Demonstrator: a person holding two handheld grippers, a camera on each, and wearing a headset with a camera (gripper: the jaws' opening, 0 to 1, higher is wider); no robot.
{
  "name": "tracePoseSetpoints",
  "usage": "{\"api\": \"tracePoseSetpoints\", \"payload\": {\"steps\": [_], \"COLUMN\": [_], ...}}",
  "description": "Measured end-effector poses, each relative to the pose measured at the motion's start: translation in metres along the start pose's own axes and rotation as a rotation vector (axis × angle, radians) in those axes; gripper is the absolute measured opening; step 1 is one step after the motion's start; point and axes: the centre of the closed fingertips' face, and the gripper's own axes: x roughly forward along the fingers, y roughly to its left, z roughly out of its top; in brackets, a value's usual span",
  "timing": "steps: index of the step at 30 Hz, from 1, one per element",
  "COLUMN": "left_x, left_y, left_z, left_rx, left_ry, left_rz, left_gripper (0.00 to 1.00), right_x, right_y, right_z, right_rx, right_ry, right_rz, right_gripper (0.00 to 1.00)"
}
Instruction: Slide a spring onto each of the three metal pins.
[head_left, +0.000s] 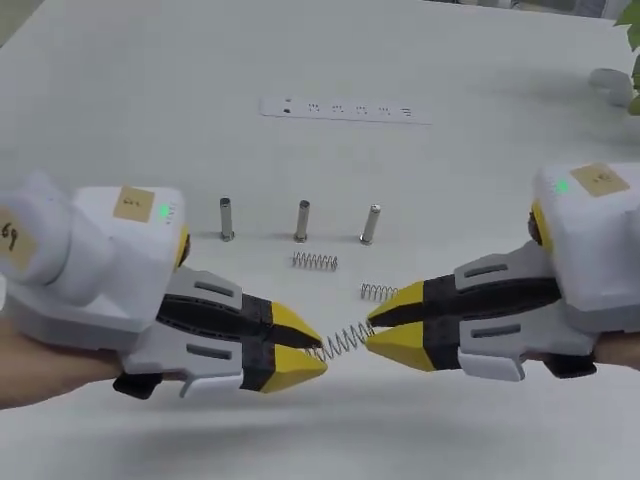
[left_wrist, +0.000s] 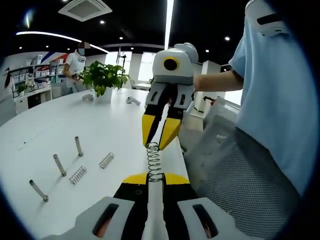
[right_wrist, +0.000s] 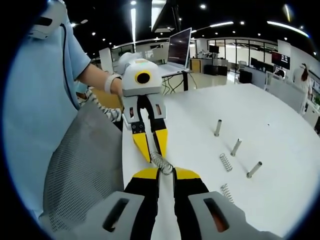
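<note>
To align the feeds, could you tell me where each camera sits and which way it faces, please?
Head view: on the person's head, facing down at table, pins, left gripper and right gripper; a hand shows.
Left gripper view: on the left gripper, facing the right gripper; forearm, shirt show.
Right gripper view: on the right gripper, facing the left gripper; forearm, shirt show.
Shared: all see the spring clamped between both grippers, and the pins.

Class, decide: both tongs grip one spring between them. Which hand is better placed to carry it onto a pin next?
Right, probably. The right tongs sit just in front of the rightmost pin, which is bare. The left tongs hold the other end of the spring, farther back.
</note>
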Motion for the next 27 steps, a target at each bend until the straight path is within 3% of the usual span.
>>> {"api": "tracePoseSetpoints", "payload": {"steps": [7, 27], "left_x": [0.002, 0.002], "left_y": [-0.001, -0.003], "left_z": [0.0, 0.002], "left_rx": [-0.003, 0.004], "left_ry": [-0.003, -0.008], "left_rz": [-0.004, -0.005], "left_gripper": [0.02, 0.02], "right_x": [-0.001, 0.001], "right_y": [0.003, 0.007], "right_z": [0.015, 0.034], "right_rx": [-0.028, -0.079], "right_ry": [-0.018, -0.027], "right_rz": [0.001, 0.005], "right_gripper": [0.08, 0.08]}}
